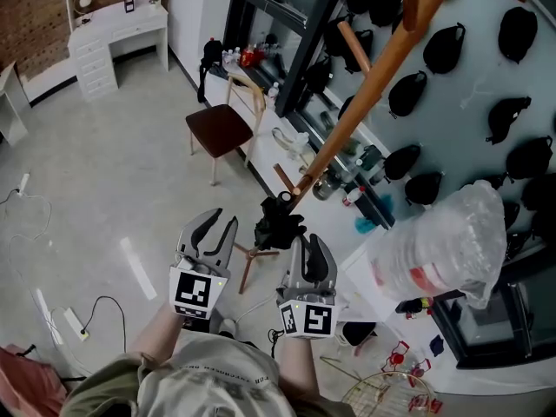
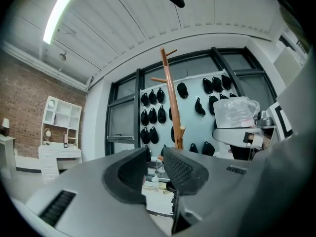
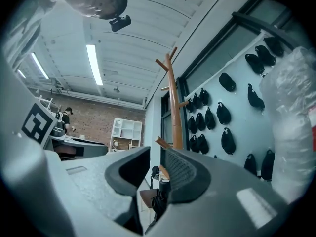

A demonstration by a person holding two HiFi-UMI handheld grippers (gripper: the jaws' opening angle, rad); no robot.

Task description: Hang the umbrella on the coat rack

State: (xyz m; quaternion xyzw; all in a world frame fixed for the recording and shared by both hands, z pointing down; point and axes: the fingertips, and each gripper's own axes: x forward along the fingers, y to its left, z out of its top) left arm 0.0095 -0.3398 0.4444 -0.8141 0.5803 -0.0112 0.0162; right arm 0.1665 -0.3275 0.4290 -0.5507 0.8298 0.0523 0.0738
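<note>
So here's what my feeds show. The umbrella (image 1: 278,226) is a small black folding one, collapsed into a crumpled dark bundle with loose fabric folds sticking out at the sides. It's up against the low end of the coat rack (image 1: 373,89), right by one of the short pegs near the bottom of the pole. In the right gripper view it hangs upright with a stubby round cap on top (image 3: 160,199). I can't tell exactly how it's hooked on, the black just blends together.

The rack is a plain wooden pole with angled pegs, and it runs diagonally across my head view toward the top right.

Both grippers are side by side in front of me. On the left gripper (image 1: 221,224) the jaws are only a narrow slit apart with nothing in them, just the rack (image 2: 170,98) far off beyond. The right gripper (image 1: 309,243) has the same narrow gap. The umbrella shows through that gap but sits just past the tips, and the pads aren't on it.
</note>
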